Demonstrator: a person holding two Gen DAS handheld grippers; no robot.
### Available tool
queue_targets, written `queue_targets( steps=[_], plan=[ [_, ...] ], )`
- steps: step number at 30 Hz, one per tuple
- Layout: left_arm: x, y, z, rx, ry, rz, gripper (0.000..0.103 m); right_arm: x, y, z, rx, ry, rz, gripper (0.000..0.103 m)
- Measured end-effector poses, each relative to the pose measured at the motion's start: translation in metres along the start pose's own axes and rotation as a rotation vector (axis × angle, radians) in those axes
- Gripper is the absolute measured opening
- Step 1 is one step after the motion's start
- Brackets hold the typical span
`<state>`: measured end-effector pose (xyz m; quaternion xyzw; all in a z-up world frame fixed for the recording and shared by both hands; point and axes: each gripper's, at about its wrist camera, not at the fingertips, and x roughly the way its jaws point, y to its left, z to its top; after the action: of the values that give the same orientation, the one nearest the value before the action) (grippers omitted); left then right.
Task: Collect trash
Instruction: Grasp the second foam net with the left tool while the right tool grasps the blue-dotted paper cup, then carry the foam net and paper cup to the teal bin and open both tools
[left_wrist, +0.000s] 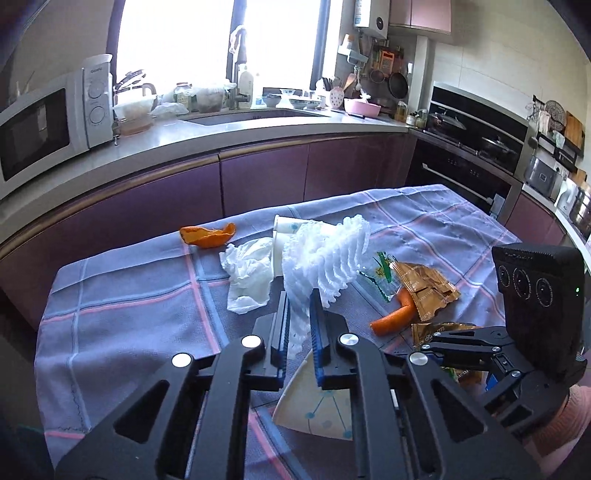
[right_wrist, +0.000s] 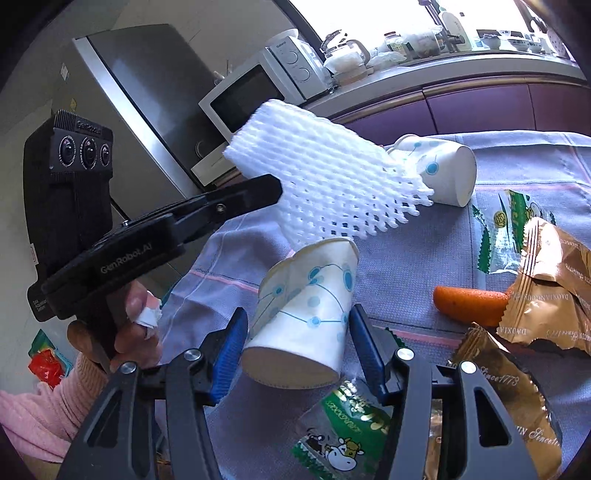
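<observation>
Straddling a crushed paper cup (right_wrist: 303, 325), the right gripper (right_wrist: 295, 345) stood open, pads flanking its sides, base nearest and long axis running away. Beyond, the left gripper (left_wrist: 299, 321) pinched the white foam fruit net (left_wrist: 325, 258) above the tablecloth (left_wrist: 129, 295).

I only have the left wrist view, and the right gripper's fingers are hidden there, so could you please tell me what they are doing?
Observer: The right gripper is open, its fingers either side of the crushed paper cup.
Operator: Thank you. Is anything lying under it?
Observer: Yes, a green wrapper with a cartoon cow lies on the cloth just below that cup.
</observation>
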<state>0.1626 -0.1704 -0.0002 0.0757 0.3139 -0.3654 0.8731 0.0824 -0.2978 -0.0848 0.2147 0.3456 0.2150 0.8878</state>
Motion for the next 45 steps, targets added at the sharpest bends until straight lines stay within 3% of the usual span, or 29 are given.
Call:
queue_targets(
  steps=[6, 14, 29, 37, 45],
  plan=[
    [-0.057, 0.033, -0.017, -0.108, -0.060, 0.050, 0.011, 0.005, 0.015, -0.003, -0.032, -0.005, 0.023, 0.054],
    [-0.128, 0.085, -0.064, -0.247, -0.091, 0.147, 0.011, 0.015, 0.038, -0.005, -0.060, 0.011, 0.066, 0.054],
    [-0.231, 0.154, -0.139, -0.430, -0.145, 0.344, 0.011, 0.050, 0.105, 0.020, -0.102, 0.038, 0.208, 0.054],
    [-0.272, 0.188, -0.172, -0.515, -0.155, 0.452, 0.011, 0.093, 0.154, 0.030, -0.166, 0.101, 0.290, 0.054],
    [-0.287, 0.217, -0.208, -0.600, -0.109, 0.532, 0.011, 0.135, 0.200, 0.035, -0.226, 0.164, 0.355, 0.054]
  ],
)
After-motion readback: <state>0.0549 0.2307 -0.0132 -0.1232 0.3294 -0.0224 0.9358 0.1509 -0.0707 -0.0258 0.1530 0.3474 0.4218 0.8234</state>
